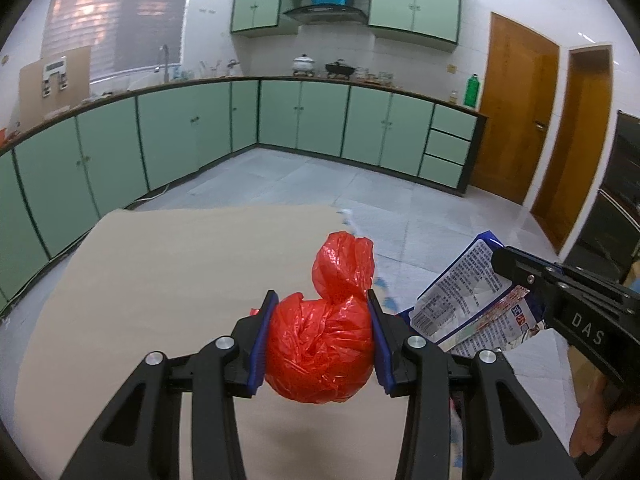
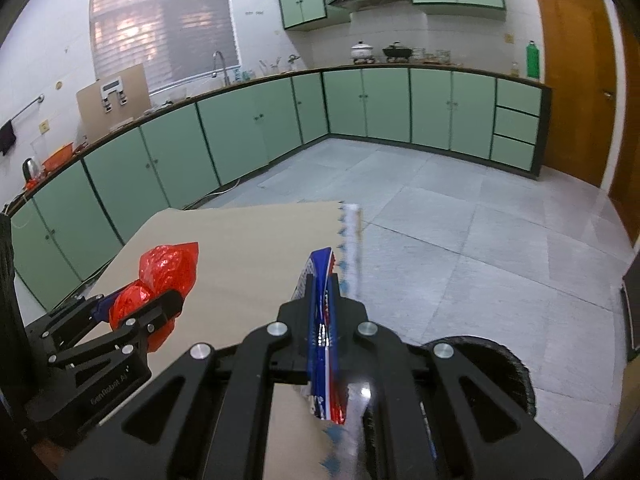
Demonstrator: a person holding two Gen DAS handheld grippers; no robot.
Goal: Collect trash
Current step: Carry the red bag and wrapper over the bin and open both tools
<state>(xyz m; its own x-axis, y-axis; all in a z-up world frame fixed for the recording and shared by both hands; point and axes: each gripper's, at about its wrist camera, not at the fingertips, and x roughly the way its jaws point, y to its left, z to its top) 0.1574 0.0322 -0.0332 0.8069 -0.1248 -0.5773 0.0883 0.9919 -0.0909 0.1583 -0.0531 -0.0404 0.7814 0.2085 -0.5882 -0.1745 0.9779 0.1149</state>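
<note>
My left gripper (image 1: 320, 340) is shut on a crumpled red plastic bag (image 1: 324, 344) and holds it above the beige table (image 1: 160, 280). It also shows at the left of the right wrist view (image 2: 144, 304), with the red bag (image 2: 164, 272) between its fingers. My right gripper (image 2: 324, 312) is shut on a flat blue, white and red snack wrapper (image 2: 322, 320), seen edge-on. In the left wrist view the right gripper (image 1: 520, 280) comes in from the right with the wrapper (image 1: 468, 300), printed side showing, near the table's right edge.
A round black bin (image 2: 500, 368) sits on the floor at the lower right, partly hidden behind my right gripper. Green cabinets (image 1: 280, 120) line the far walls. Grey tiled floor (image 2: 460, 220) lies beyond the table. Wooden doors (image 1: 516, 108) stand at the right.
</note>
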